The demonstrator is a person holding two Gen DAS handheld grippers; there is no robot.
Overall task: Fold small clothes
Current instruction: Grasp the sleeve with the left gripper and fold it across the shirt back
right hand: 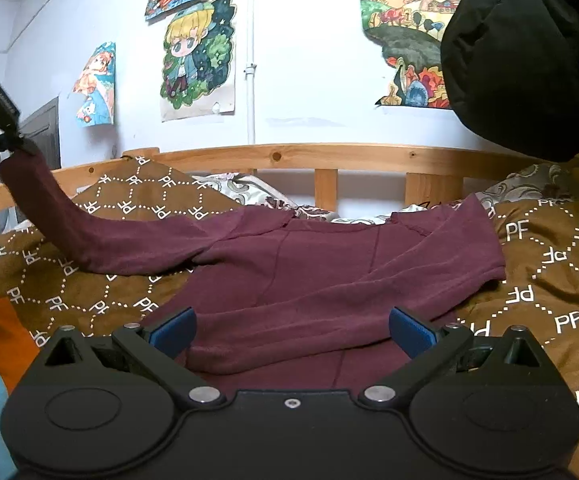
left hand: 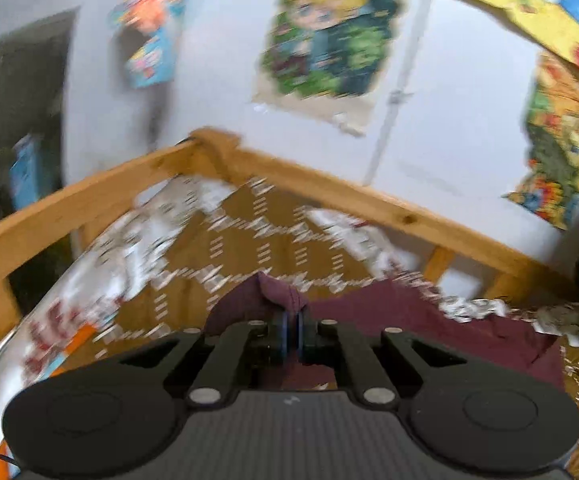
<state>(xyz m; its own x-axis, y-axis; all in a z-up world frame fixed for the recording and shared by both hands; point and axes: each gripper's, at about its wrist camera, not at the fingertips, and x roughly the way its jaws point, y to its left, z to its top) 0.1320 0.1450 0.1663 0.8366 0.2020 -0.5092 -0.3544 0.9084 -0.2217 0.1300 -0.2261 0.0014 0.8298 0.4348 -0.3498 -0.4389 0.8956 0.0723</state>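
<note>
Maroon long-sleeved top (left hand: pixel 429 320), left wrist view: blurred; lies on brown patterned blanket (left hand: pixel 249 248) on bed, wooden bed rail (left hand: pixel 329 192) behind. Left tongs (left hand: pixel 292 332) clamped together on cuff fold, cloth bunched above blue pads.

Right wrist view: top (right hand: pixel 309 264) spread flat, long axis across frame, neckline toward rail (right hand: pixel 289 156). One sleeve raised toward upper left, cuff gripped by left tongs (right hand: pixel 21 146); other sleeve folded across body. Right tongs (right hand: pixel 291 330) wide apart above hem, holding nothing. Only this view shows full garment.
</note>
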